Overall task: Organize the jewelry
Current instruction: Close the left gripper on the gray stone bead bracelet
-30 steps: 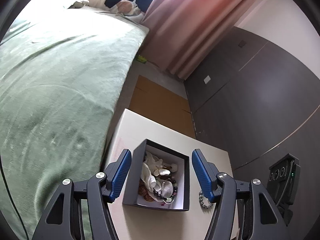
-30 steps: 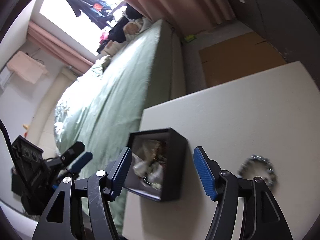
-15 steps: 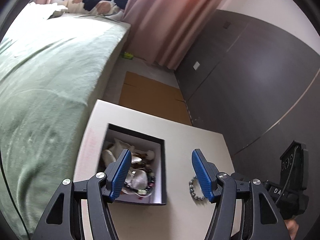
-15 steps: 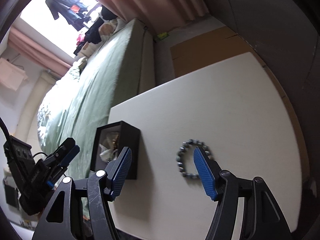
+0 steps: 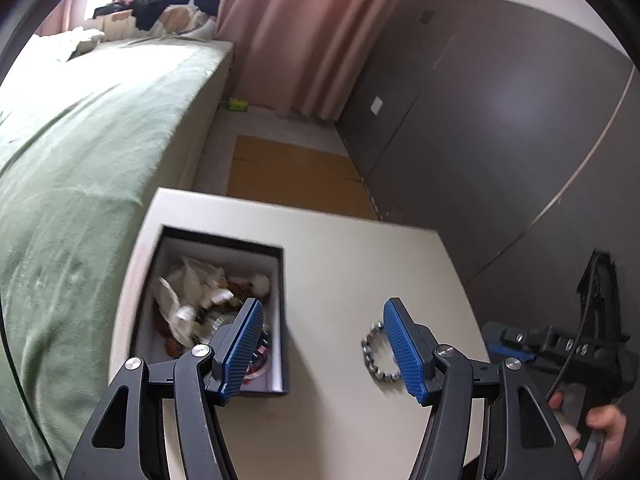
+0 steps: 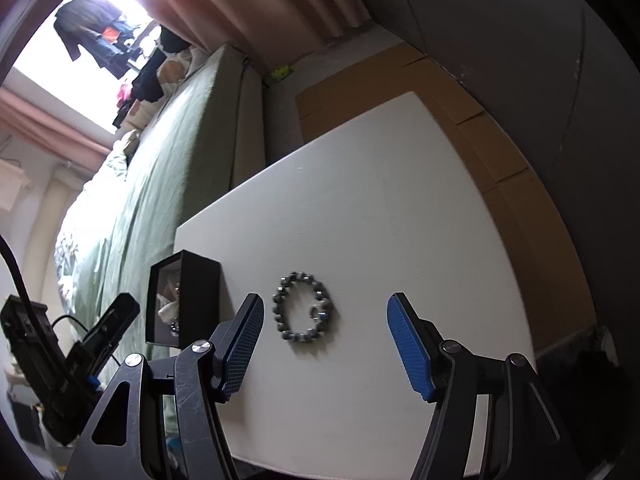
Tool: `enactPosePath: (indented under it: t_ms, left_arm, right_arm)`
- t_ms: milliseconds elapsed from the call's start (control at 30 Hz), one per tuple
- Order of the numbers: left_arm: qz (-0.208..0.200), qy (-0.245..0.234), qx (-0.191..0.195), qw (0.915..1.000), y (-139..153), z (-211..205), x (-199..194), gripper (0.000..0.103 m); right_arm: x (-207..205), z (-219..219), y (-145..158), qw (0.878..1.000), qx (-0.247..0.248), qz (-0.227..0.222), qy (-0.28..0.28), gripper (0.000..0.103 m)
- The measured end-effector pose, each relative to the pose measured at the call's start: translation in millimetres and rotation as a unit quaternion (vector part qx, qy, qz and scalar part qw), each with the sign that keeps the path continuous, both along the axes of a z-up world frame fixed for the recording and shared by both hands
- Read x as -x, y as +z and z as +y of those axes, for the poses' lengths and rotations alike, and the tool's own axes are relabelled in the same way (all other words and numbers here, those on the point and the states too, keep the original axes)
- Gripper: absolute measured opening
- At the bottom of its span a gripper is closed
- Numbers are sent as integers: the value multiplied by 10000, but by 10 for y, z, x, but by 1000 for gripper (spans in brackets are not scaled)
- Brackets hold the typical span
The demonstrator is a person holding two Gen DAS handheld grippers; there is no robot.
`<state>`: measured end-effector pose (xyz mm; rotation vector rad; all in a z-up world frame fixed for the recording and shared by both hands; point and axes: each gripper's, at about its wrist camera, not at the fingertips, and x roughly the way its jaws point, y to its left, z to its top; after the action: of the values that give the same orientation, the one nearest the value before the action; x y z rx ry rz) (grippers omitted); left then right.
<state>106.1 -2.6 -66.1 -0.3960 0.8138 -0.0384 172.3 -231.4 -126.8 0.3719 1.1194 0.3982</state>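
Note:
A black open box point(image 5: 280, 280) with a white lining holds several pieces of jewelry and white wrapping; it stands at the left of a white table point(image 5: 352, 256). The box also shows in the right wrist view point(image 6: 200, 300). A dark beaded bracelet point(image 6: 303, 312) lies flat on the table right of the box; in the left wrist view the bracelet point(image 5: 374, 354) is partly hidden by my right-hand finger. My left gripper point(image 5: 322, 346) is open and empty above the table between box and bracelet. My right gripper point(image 6: 324, 344) is open and empty, just short of the bracelet.
A bed with a green cover point(image 5: 80, 152) runs along the table's left side. Brown cardboard point(image 5: 292, 176) lies on the floor beyond the table. A dark grey wardrobe point(image 5: 500, 120) stands at the right. Pink curtains point(image 5: 296, 28) hang at the back.
Both grippers have swung right: the box has slid left in both views, and the bracelet now lies between the right gripper's fingers. Both stay open.

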Motion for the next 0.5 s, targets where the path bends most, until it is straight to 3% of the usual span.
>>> enactPosePath:
  t_ms: [267, 400, 500]
  left_arm:
    - [260, -417, -421, 9979, -178, -382, -97, 61]
    - [433, -581, -590, 9956, -296, -534, -175, 47]
    - [575, -715, -621, 9938, -413, -643, -234, 44]
  right_arm:
    - [-11, -142, -15, 9999, 10, 65, -132, 65]
    - [-26, -195, -17, 9998, -2, 76, -169, 65]
    - [-34, -210, -32, 9997, -17, 114, -199, 65]
